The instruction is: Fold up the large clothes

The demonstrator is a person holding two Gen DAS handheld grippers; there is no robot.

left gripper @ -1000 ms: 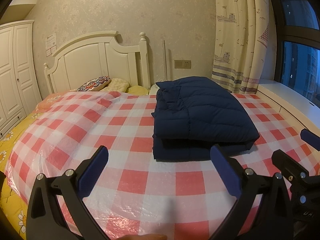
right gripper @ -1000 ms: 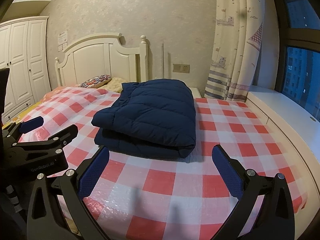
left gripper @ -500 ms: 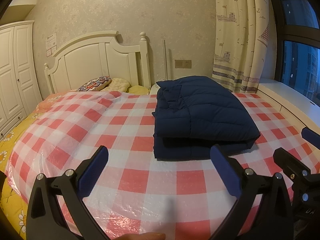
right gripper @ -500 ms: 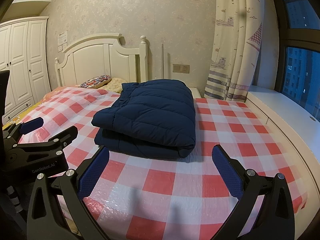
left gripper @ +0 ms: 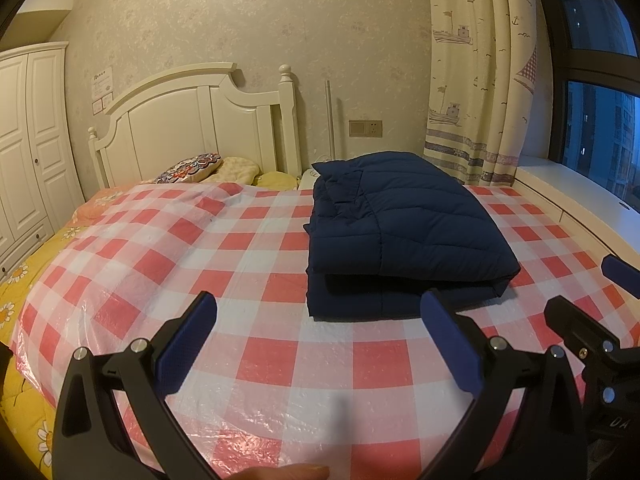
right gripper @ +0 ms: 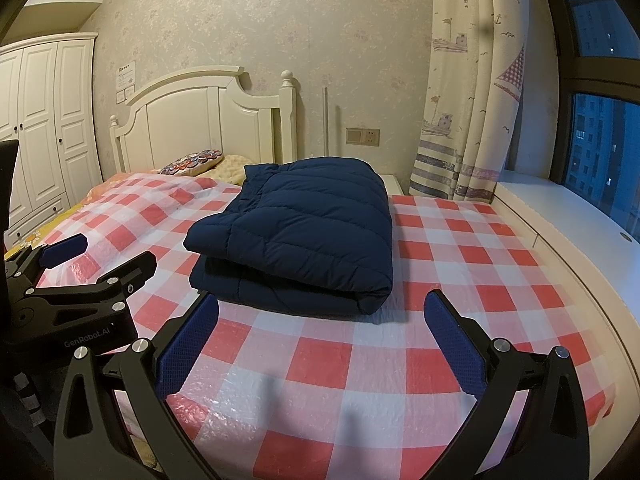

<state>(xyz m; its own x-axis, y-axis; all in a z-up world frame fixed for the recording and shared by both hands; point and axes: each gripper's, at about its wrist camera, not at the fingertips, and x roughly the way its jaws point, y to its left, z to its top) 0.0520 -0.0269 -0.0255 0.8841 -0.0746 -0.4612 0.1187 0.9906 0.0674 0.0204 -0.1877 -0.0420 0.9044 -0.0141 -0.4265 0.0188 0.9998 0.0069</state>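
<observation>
Folded navy jacket point(right gripper: 304, 236) (both claws spread)

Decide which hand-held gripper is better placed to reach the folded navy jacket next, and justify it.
Probably the right hand-held gripper: the navy jacket lies almost straight ahead of its open jaws. From the left hand-held gripper, also open, the jacket sits off to the right.

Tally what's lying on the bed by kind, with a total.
Folded navy quilted puffer jacket: 1
Red-and-white checked plastic sheet: 1
Pillows at the headboard, one embroidered floral, one cream, one yellow: 3
Total: 5
</observation>
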